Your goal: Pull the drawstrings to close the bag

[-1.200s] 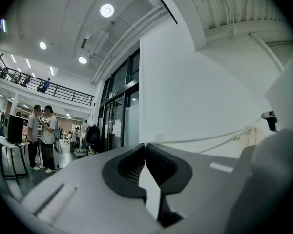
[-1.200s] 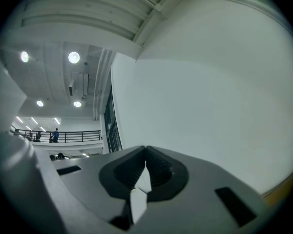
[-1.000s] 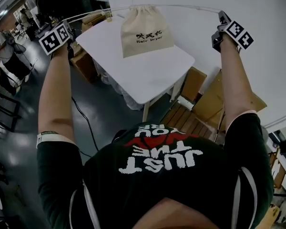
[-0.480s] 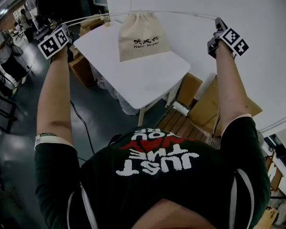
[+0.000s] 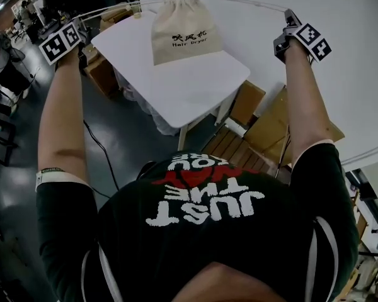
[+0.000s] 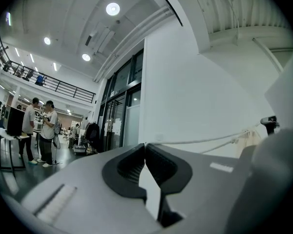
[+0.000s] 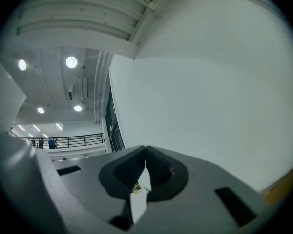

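Observation:
A beige drawstring bag (image 5: 184, 31) with dark print lies on the white table (image 5: 195, 87), its mouth gathered narrow at the far end. Two white drawstrings run taut from that mouth, one out to the left (image 5: 107, 11) and one to the right (image 5: 252, 5). My left gripper (image 5: 79, 27) is held out far left, shut on the left string. In the left gripper view the cord (image 6: 200, 141) leads from the closed jaws toward the bag (image 6: 254, 136). My right gripper (image 5: 283, 25) is held out far right, shut on the right string; its own view shows the jaws (image 7: 145, 162) pressed together.
Cardboard boxes (image 5: 104, 74) stand by the table's left side, wooden crates and board (image 5: 258, 124) under its right. A black cable (image 5: 101, 156) trails over the dark floor. A white wall fills the right. Two people (image 6: 41, 130) stand far off in the hall.
The head view has shifted slightly, so bag and grippers sit a little higher and further left in it. Both grippers still hold the strings taut, arms spread as before.

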Demonstrator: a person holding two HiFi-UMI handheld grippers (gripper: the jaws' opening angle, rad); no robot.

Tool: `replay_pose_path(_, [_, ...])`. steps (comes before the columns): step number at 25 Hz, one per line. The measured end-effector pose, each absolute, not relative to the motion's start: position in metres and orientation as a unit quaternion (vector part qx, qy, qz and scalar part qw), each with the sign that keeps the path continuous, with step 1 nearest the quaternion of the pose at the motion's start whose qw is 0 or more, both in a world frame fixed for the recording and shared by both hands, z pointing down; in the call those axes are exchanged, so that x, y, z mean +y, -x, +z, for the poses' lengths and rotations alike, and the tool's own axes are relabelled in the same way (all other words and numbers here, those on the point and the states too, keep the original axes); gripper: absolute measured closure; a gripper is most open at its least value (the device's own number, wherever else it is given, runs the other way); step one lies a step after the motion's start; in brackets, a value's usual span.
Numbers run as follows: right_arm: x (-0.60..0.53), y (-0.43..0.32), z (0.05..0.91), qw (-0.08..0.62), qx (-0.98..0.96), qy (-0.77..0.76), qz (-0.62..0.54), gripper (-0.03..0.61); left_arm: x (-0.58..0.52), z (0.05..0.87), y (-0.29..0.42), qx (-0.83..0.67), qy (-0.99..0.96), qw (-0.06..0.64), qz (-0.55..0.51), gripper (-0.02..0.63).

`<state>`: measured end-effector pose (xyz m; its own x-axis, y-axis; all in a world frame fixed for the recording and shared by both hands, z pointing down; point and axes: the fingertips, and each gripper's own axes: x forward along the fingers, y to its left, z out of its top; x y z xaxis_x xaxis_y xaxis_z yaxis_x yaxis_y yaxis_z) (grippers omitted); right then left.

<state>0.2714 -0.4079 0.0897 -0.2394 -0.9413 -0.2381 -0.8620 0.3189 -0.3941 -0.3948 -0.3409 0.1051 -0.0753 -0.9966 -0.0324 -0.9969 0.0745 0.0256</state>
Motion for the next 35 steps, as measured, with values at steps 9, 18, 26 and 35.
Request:
replay_pose_path(9, [-0.415, -0.270, 0.095, 0.239, 0.774, 0.574, -0.118, 0.567, -0.343, 0.112, 0.402, 0.738, 0.673, -0.025, 0.051, 0.603])
replay_pose_path(18, [-0.431, -0.280, 0.109, 0.248, 0.781, 0.555, -0.140, 0.568, -0.355, 0.100, 0.409, 0.726, 0.685, -0.020, 0.056, 0.601])
replay_pose_path(26, [-0.416, -0.277, 0.111, 0.239, 0.791, 0.550, -0.123, 0.566, -0.343, 0.131, 0.410, 0.713, 0.698, -0.043, 0.052, 0.601])
replay_pose_path(35, [-0.417, -0.280, 0.118, 0.232, 0.788, 0.557, -0.125, 0.566, -0.349, 0.135, 0.403, 0.707, 0.705, -0.048, 0.039, 0.601])
